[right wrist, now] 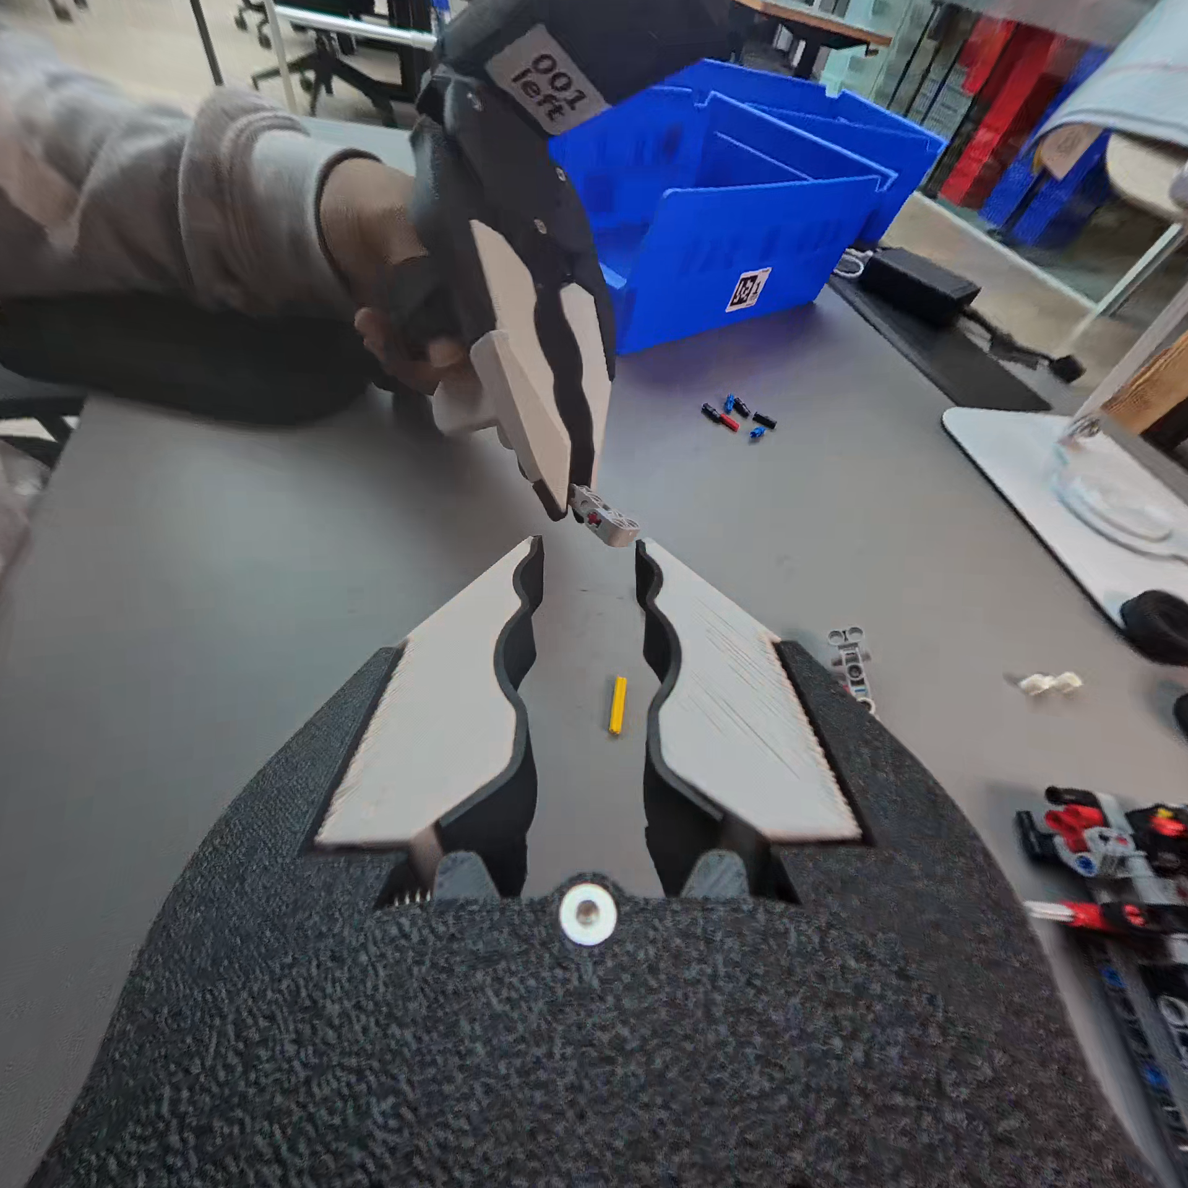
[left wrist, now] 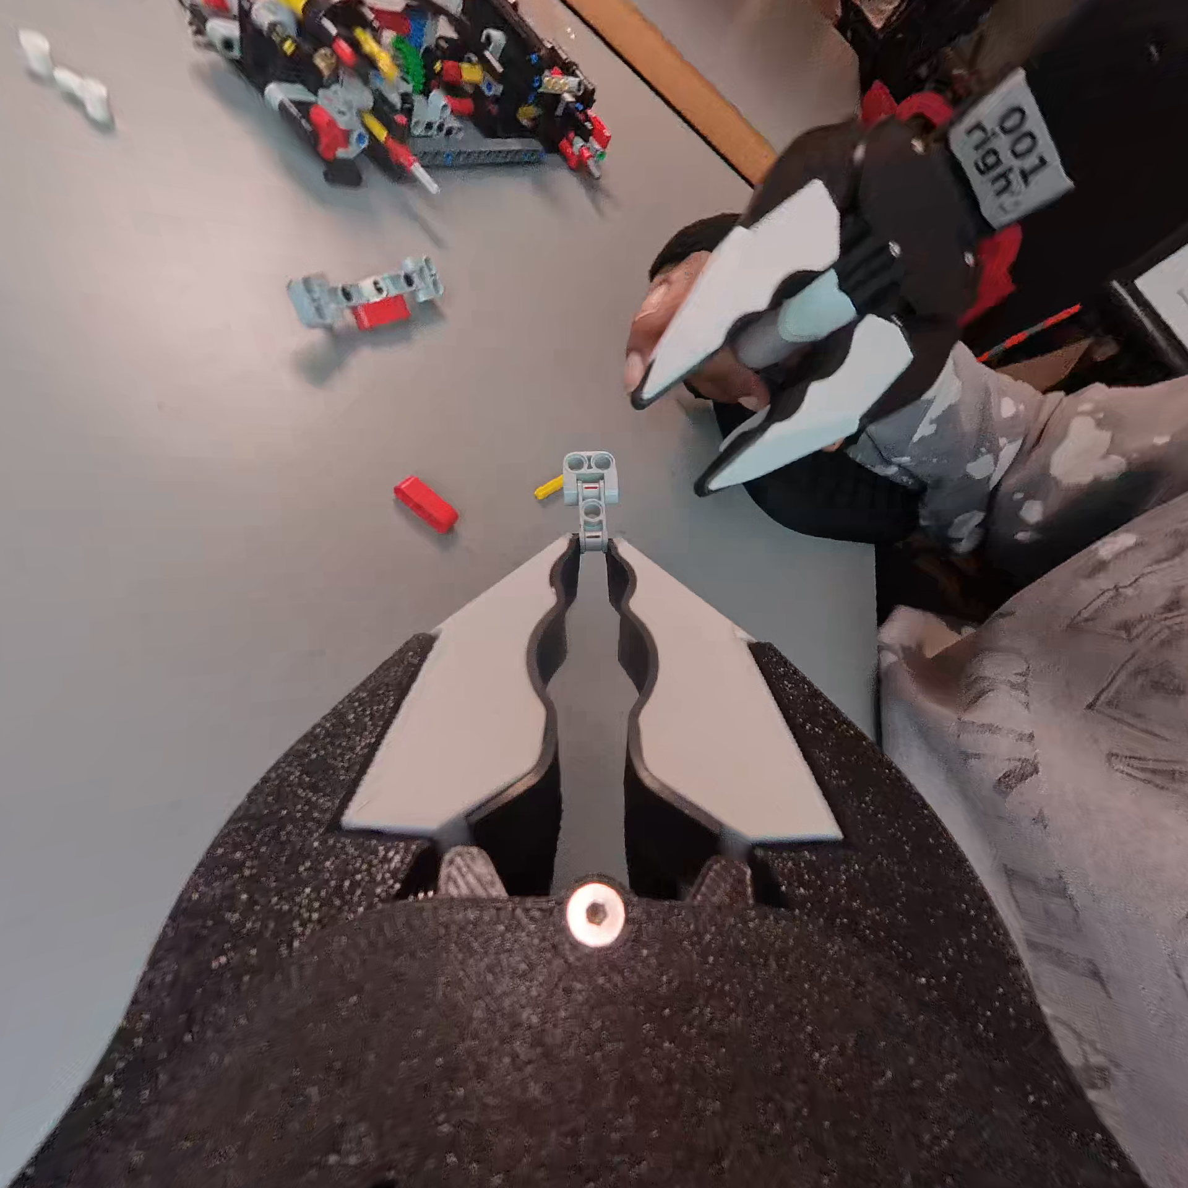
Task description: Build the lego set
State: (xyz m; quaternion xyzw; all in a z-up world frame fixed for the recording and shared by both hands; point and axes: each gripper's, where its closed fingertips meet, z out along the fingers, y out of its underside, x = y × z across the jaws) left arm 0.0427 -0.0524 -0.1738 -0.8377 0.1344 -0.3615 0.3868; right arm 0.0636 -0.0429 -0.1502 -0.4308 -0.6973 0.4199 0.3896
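My left gripper (left wrist: 592, 543) is shut on a small light grey lego piece (left wrist: 590, 492) with a red pin inside, and holds it above the grey table. The same piece shows in the right wrist view (right wrist: 604, 517), sticking out of the left gripper's tips (right wrist: 566, 508). My right gripper (right wrist: 588, 546) is open and empty, its tips just short of that piece. In the left wrist view the right gripper (left wrist: 668, 443) hovers open at the upper right. A yellow axle (right wrist: 618, 704) lies on the table between my right fingers; it also shows in the left wrist view (left wrist: 548, 488).
The large multicoloured lego build (left wrist: 398, 83) sits at the far side, also at the right edge (right wrist: 1112, 861). A grey and red sub-assembly (left wrist: 366, 299), a red brick (left wrist: 425, 504), white pieces (left wrist: 71, 83), small pins (right wrist: 739, 414) and a blue bin (right wrist: 739, 199) are on the table. Only a small space, under 4 cm, lies between the two pairs of fingers. From either gripper's tips it is about 7 cm to the yellow axle (right wrist: 618, 704). It turns up in the left wrist view (left wrist: 554, 486) as well.
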